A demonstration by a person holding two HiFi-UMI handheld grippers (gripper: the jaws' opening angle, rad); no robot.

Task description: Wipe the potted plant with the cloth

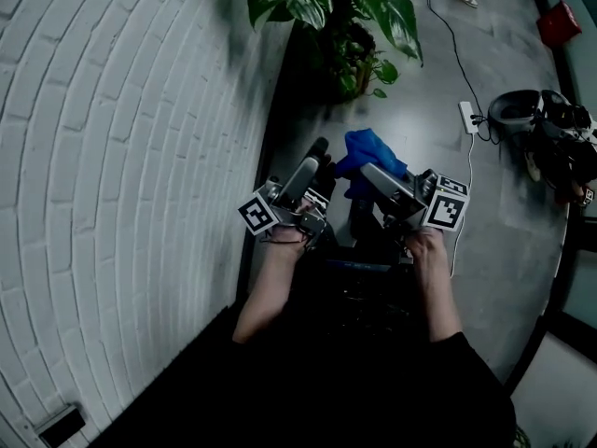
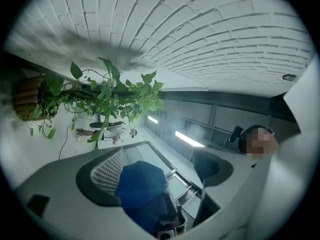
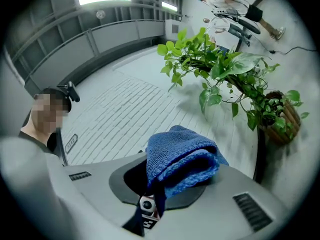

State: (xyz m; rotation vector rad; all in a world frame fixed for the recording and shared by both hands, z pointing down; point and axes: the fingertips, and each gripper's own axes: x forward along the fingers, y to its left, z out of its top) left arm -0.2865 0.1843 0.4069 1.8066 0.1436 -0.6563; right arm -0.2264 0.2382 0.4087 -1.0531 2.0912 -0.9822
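Where the right gripper (image 3: 165, 186) clamps, cloth (image 3: 182, 156) bulges between jaws

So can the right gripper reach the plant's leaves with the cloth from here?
Probably yes: the right gripper, shut on the cloth, has the potted plant ahead with only floor between.

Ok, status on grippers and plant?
Right gripper jaws shut on blue terry cloth. Left gripper jaws apart. Green leafy potted plant ahead, untouched. Nothing blocks it.
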